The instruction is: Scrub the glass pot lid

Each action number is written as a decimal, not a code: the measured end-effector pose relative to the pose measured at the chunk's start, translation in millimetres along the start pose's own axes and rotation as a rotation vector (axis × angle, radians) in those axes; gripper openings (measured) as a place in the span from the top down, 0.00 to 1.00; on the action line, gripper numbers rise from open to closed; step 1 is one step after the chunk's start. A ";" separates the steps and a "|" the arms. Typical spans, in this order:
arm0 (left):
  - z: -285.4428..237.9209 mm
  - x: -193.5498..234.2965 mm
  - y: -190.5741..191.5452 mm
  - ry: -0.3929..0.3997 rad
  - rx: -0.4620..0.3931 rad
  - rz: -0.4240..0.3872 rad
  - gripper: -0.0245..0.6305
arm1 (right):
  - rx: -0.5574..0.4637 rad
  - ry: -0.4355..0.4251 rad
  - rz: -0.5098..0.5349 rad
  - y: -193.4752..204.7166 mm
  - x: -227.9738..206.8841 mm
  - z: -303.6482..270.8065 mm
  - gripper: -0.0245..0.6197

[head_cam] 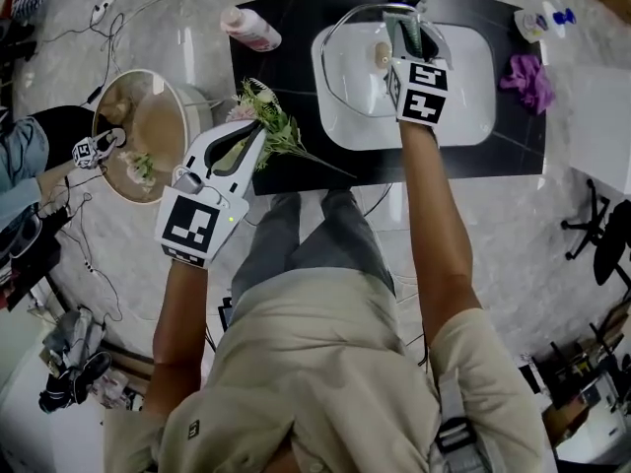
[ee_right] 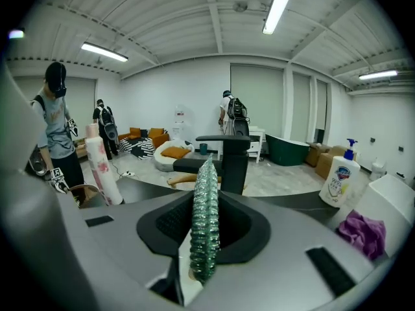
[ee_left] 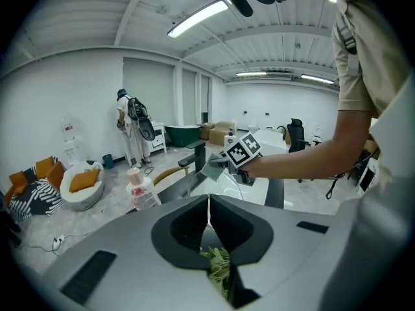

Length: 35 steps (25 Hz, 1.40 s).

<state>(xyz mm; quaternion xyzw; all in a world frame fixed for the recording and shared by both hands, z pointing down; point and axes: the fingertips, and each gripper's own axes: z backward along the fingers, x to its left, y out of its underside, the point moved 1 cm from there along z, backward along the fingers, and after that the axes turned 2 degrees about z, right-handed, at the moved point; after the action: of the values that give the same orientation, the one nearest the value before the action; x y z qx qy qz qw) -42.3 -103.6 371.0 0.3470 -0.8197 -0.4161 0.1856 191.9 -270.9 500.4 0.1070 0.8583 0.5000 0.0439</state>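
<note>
The glass pot lid (head_cam: pixel 333 39) leans inside the white sink (head_cam: pixel 473 87), its knob (head_cam: pixel 383 55) facing up. My right gripper (head_cam: pixel 412 47) hovers over the lid near the knob, shut on a green glittery scrub sponge (head_cam: pixel 406 30). That sponge (ee_right: pixel 206 225) stands upright between the jaws of my right gripper (ee_right: pixel 206 206). My left gripper (head_cam: pixel 258 134) hangs at the counter's front left, jaws shut with nothing clearly between them. It sits right above a bunch of artificial flowers (head_cam: pixel 268 116), whose green leaves (ee_left: pixel 217 264) show under my left gripper (ee_left: pixel 209 216).
A black faucet (ee_right: pixel 233 154) stands behind the sink. On the black counter (head_cam: pixel 286 62) are a pink-labelled bottle (head_cam: pixel 251 28), a soap pump bottle (ee_right: pixel 340 177) and a purple cloth (head_cam: pixel 527 79). A round beige tub (head_cam: pixel 148 131) and another person (head_cam: pixel 25 166) are at left.
</note>
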 end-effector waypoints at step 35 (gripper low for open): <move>-36.2 -43.1 10.3 0.056 0.060 -0.008 0.93 | 0.122 -0.253 0.040 79.1 85.8 -26.6 0.83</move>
<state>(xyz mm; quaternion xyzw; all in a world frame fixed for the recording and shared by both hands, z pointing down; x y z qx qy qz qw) 4.7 -88.2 399.8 0.3672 -0.8249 -0.3822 0.1965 114.6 -236.2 585.0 0.1890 0.8722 0.4304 0.1353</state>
